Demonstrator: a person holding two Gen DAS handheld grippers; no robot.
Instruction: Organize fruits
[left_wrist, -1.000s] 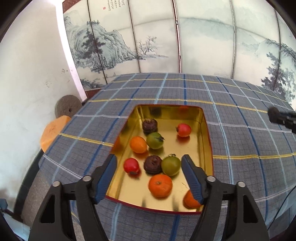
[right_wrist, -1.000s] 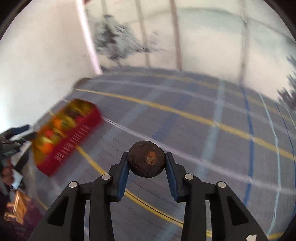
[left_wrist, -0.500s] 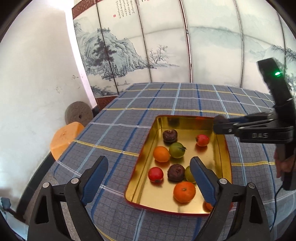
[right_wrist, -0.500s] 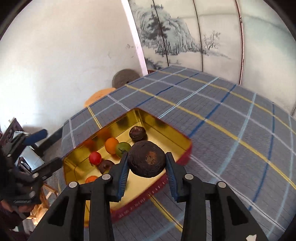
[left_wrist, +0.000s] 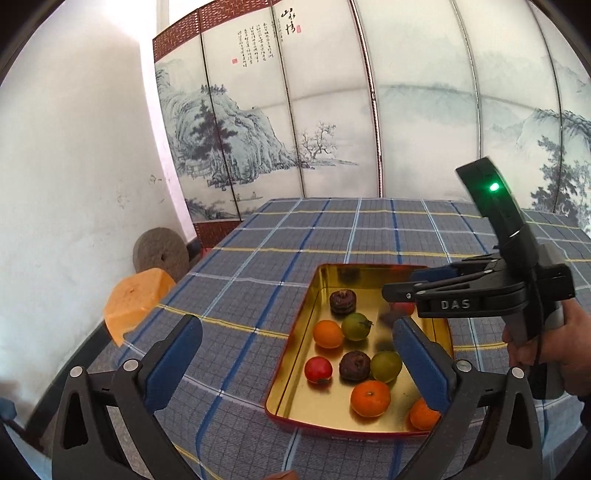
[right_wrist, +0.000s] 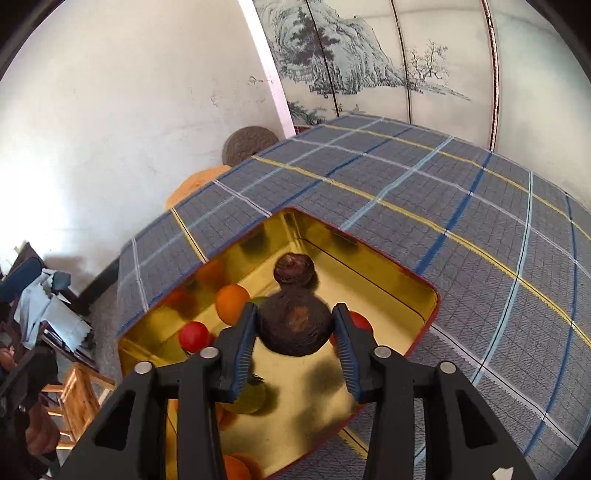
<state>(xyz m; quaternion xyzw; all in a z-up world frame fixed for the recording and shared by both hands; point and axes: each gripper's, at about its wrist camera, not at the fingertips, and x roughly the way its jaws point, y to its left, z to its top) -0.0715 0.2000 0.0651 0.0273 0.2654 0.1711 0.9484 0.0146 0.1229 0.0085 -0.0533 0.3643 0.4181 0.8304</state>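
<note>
Right gripper (right_wrist: 295, 334) now over tray (right_wrist: 424, 291); fingers opening around round dark fruit (right_wrist: 293, 323).

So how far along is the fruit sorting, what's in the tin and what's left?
Done: several fruits already lie in the gold tin, among them an orange, a red one and a green one.

In hand: the right tongs are over the tin and opening, with a dark brown fruit between their pads.

Left: no fruit shows on the checked cloth. The left tongs are empty, opening.

Gold tray (left_wrist: 295, 380) — blue-grey plaid tablecloth (left_wrist: 258, 266).
</note>
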